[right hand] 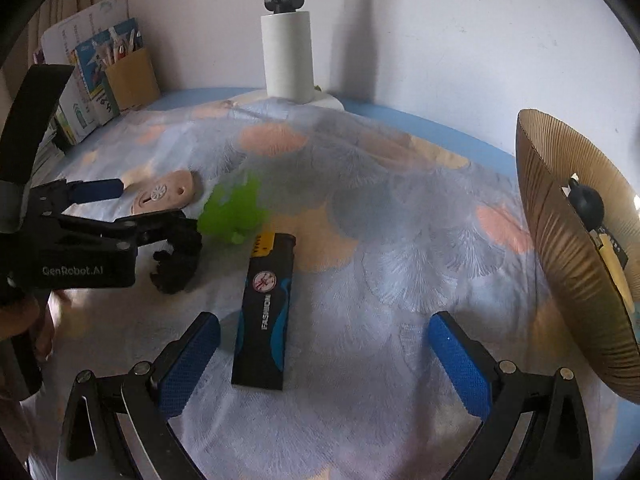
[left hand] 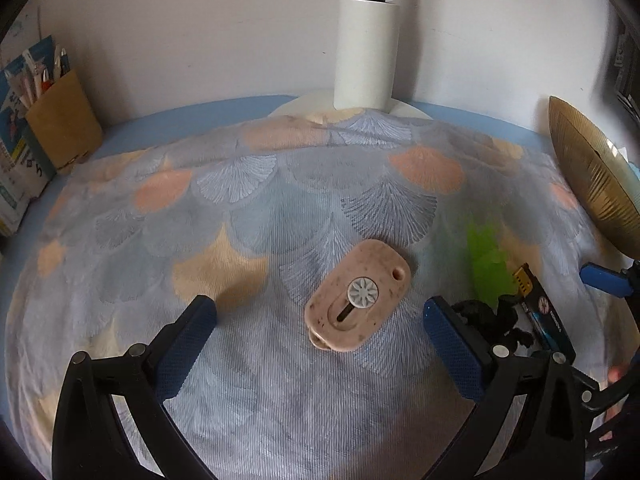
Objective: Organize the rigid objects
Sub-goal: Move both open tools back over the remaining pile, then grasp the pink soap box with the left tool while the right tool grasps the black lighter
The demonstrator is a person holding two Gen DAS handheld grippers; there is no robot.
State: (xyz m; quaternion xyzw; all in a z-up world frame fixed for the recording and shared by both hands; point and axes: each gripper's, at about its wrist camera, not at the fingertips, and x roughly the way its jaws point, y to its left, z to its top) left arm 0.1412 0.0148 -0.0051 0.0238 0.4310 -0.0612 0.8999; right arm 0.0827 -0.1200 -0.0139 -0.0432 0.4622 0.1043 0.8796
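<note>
A pink speckled utility knife with a white flower knob lies on the patterned cloth, between and just ahead of my open left gripper; it also shows in the right wrist view. A black and blue lighter lies just left of centre before my open right gripper; it also shows in the left wrist view. A black hair claw and a blurred green object lie between them. The left gripper appears at the left of the right wrist view.
A ribbed golden bowl at the right holds a dark round item and a small card. A white lamp post stands at the back. A brown pen holder and books sit at back left.
</note>
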